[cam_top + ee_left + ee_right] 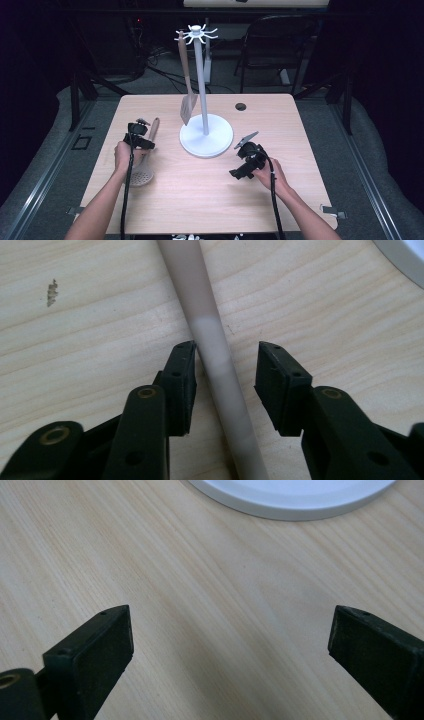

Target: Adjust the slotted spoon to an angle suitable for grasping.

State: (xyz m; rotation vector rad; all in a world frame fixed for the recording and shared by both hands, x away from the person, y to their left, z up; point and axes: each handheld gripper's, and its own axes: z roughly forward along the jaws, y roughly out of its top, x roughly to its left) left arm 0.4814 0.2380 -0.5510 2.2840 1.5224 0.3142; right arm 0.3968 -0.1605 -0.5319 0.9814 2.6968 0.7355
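In the high view, a pale wooden table (200, 185) is seen from above, with a white utensil stand with a round base and hooked top (205, 135) near its far middle. A wooden-handled slotted turner (186, 95) is hung from one hook of that stand. The left gripper (141, 142) is held over the handle of a perforated skimmer spoon with a pale wooden handle (145, 160), which lies flat on the table with its round bowl towards the person and its handle tip pointing away. The right gripper (240, 170) is held low over bare wood, with the stand's base just beyond it.

What the high view leaves unclear is settled by the left gripper view: the skimmer spoon's handle (215, 355) is seen running between the two black jaws of the left gripper (226, 375). The left jaw is at or just beside the handle and a gap remains at the right jaw, so the handle is straddled but not yet clamped. The spoon's bowl is cut off in that view, and only a corner of the stand's base (405, 260) is shown.

In the right gripper view, the jaws of the right gripper (230, 635) are spread wide with only table between them, and the base's rim (290, 502) is cut off at the top.

The top of the stand is hard to make out against the dark background.
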